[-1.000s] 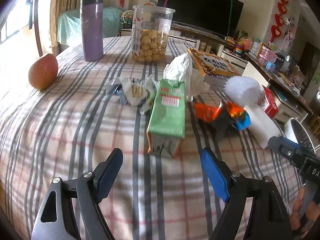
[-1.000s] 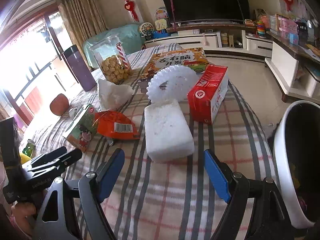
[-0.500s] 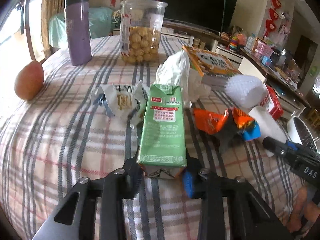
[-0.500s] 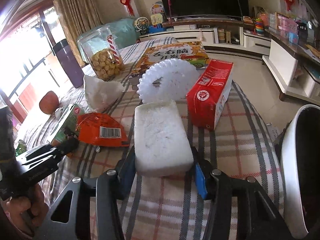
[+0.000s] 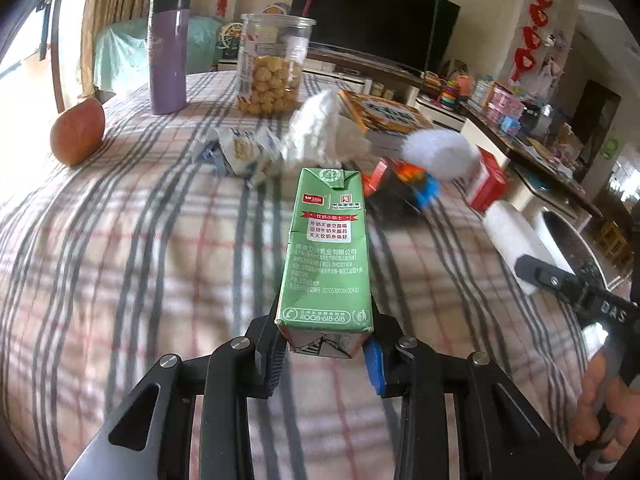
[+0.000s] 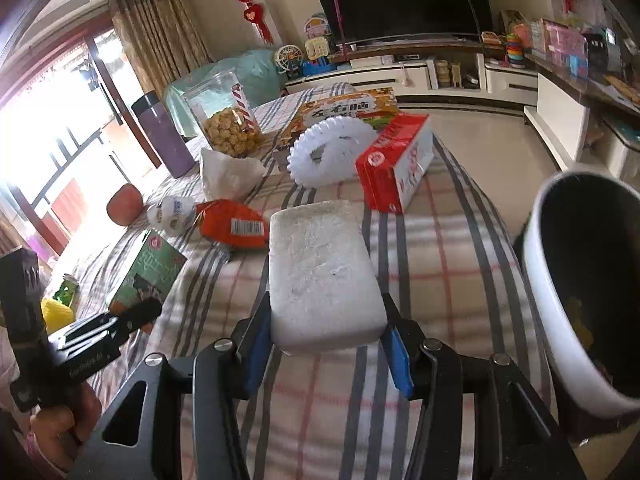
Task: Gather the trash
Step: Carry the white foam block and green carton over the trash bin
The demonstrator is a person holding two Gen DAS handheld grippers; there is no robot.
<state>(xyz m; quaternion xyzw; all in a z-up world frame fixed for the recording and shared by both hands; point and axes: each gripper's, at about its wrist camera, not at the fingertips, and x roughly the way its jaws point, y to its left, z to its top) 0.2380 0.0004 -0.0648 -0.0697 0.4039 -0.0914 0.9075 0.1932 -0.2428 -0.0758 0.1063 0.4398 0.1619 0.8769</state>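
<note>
The left hand-held gripper (image 5: pixel 325 354) is clamping the base of a green milk carton (image 5: pixel 326 256), a creased paperboard box that is pointing away from the camera above the desk (image 5: pixel 120 260), whose plaid cloth is showing grey and red stripes. The right hand-held gripper (image 6: pixel 326 346) is pinching a white foam block (image 6: pixel 320 272), a grainy rounded slab, between its blue pads (image 6: pixel 398 356). To the right of the block, a white-rimmed trash bin (image 6: pixel 560 320) with a dark interior is standing just beside the desk edge. Crowding the desk beyond the carton are lying a crumpled white tissue (image 5: pixel 316 136), a torn snack wrapper (image 5: pixel 244 152) and an orange foil packet (image 6: pixel 234 226), the last possibly touching the block's far corner, though the view is unclear. Farther back, a ridged white foam ring (image 6: pixel 332 152) is leaning against a red cardboard box (image 6: pixel 396 164). A clear jar of round snacks (image 5: pixel 272 64), a purple flask (image 5: pixel 168 52) and an apple (image 5: pixel 78 130) are standing well apart from the litter.
</note>
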